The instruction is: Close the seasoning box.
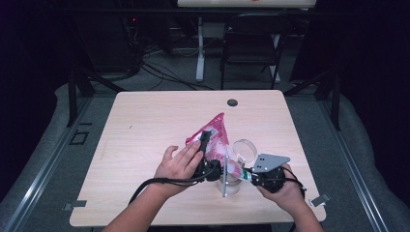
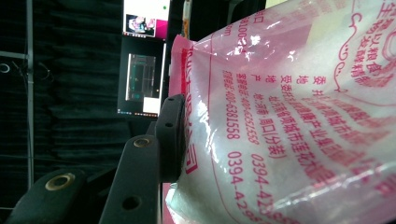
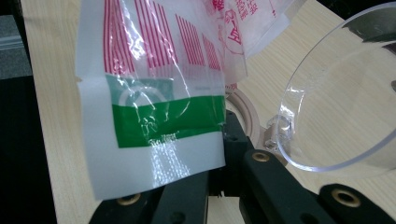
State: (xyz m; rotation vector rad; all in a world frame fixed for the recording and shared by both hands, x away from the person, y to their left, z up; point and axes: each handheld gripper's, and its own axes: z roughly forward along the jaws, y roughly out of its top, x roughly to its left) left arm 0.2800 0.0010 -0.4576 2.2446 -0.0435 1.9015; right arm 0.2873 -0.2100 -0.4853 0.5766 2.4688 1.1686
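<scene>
The pink bag of white grains hangs over the clear jar, near the table's front edge, right of the middle. Left gripper squeezes the bag's side w/ its jaws. Right gripper is clamped tight on the bag's bottom corner. The jar's clear lid stands open. Tip too fast & grains may spill on the table. Thin corner could slip out, or the bag bumps the jar over.

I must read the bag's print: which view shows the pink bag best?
The left gripper view: the pink bag is close, its red print sharp. The high view shows it small; the right gripper view shows its striped, green-banded corner.
</scene>
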